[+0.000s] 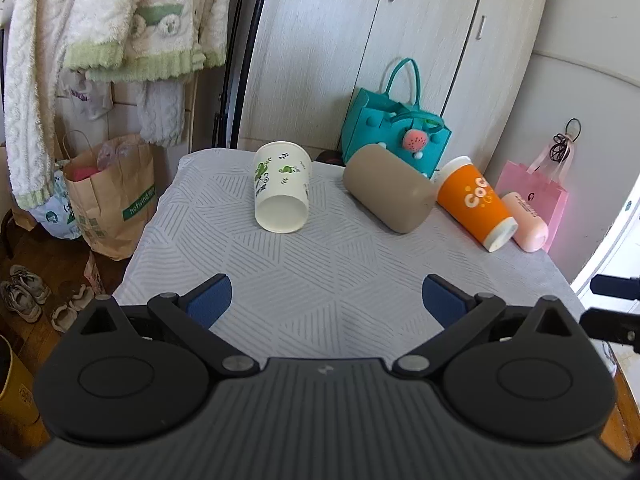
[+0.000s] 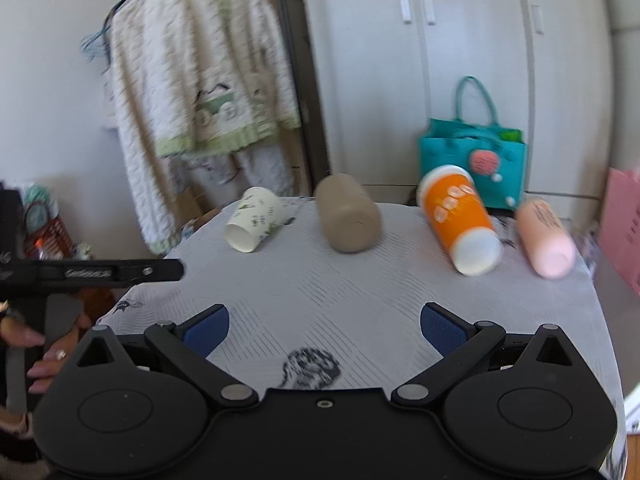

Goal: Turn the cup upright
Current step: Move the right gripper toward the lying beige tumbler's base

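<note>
Several cups lie on their sides on the grey patterned tablecloth (image 1: 320,280): a white paper cup with green leaf prints (image 1: 282,190), a tan cup (image 1: 386,188), an orange cup with white ends (image 1: 476,202) and a pink cup (image 1: 526,220). They also show in the right wrist view: white cup (image 2: 254,224), tan cup (image 2: 348,214), orange cup (image 2: 460,222), pink cup (image 2: 546,238). My left gripper (image 1: 327,300) is open and empty, well short of the cups. My right gripper (image 2: 325,328) is open and empty, also short of them.
A teal felt bag (image 1: 394,136) stands behind the cups in front of wardrobe doors. A pink paper bag (image 1: 536,192) is at the right. Fleece clothes (image 1: 100,20) hang at the left above a brown paper bag (image 1: 112,196) and shoes. The left gripper's body (image 2: 92,272) shows at the left of the right wrist view.
</note>
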Available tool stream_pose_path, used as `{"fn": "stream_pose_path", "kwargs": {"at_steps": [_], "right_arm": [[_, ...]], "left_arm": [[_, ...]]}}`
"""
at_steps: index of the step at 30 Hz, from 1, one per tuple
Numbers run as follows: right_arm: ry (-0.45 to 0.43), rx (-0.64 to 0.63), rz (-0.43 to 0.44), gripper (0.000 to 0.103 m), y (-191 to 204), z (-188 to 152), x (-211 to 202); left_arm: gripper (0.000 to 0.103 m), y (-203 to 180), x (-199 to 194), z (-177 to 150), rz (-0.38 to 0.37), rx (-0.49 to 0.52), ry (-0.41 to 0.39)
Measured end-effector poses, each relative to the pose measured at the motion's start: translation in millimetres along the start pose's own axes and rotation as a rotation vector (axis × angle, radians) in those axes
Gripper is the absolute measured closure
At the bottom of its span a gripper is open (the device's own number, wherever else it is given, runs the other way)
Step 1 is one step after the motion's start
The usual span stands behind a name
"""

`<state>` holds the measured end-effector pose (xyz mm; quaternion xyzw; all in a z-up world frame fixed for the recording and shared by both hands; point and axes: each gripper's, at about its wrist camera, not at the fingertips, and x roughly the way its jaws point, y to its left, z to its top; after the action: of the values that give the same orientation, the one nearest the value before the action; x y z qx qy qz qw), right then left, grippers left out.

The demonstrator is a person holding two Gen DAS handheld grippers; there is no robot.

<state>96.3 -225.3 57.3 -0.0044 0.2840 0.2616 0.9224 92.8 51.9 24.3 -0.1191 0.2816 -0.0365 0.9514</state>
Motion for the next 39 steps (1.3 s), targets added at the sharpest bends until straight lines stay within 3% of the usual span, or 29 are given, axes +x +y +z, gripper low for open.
{"fn": "stream_pose_path", "kwargs": {"at_steps": [7,14,18,30,39], "right_arm": [[0.067,-0.108,0.040,0.000,10.7,27.9,27.7],[0.141,-0.188,0.093,0.000,8.1,59.8,62.4],[0.171,-0.230,0.115,0.000,7.0,76.5,83.7],[0.227,-0.350,0.027,0.002,-4.6,101.8,171.3],[0.221,-0.381,-0.027,0.003,-15.2,98.6,217.4]], "left_arm": [[0.000,10.4,22.6,22.5,-0.015,-0.013,0.053],[0.000,7.4,32.9,44.1,-0.033,0.029,0.040],[0.000,8.7,43.7,55.2,-0.051,-0.001,0.046],[0.000,23.1,74.0,69.2,-0.097,-0.162,0.022],[0.000,18.6,89.3,73.2,-0.106,-0.134,0.045]]}}
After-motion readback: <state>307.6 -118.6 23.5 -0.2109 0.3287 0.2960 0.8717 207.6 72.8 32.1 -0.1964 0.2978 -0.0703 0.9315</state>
